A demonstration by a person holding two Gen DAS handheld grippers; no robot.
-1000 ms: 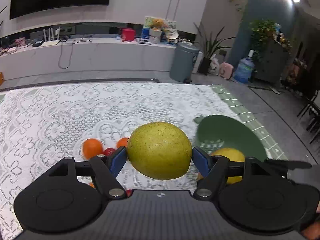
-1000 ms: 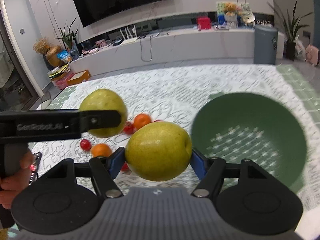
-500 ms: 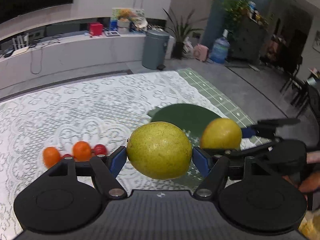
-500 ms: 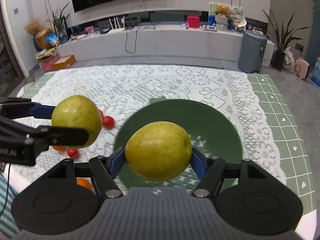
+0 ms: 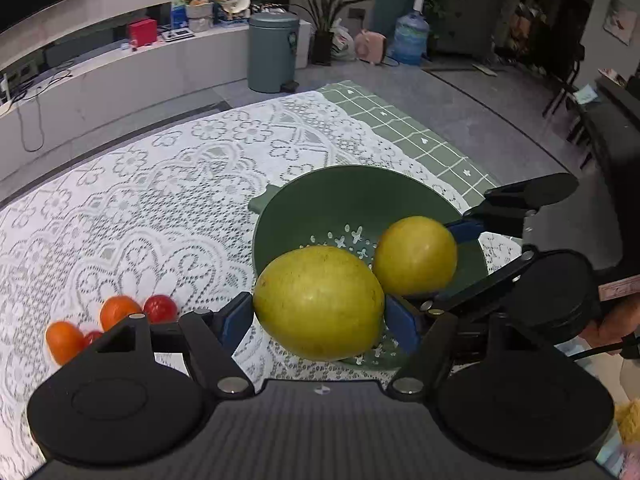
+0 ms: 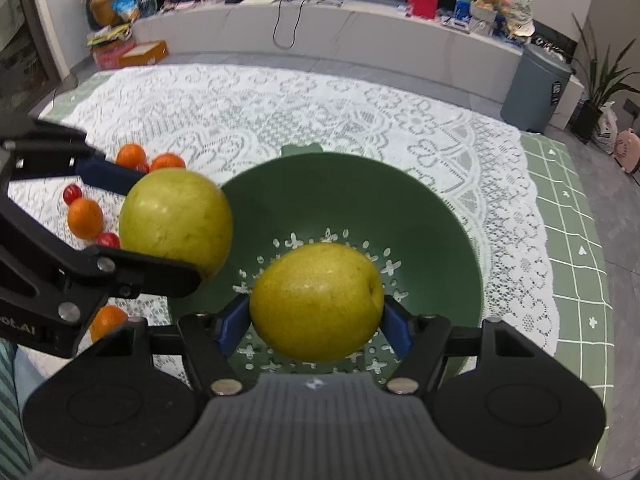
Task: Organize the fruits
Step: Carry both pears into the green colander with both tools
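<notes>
Over the green bowl (image 6: 420, 216) on the lace-covered desk (image 5: 160, 184), my left gripper (image 5: 319, 312) clamps one yellow-green pear (image 5: 319, 302) and my right gripper (image 6: 315, 322) clamps another pear (image 6: 316, 300). Small oranges (image 6: 85, 218) and cherry tomatoes (image 6: 72, 193) lie beside the bowl.
</notes>
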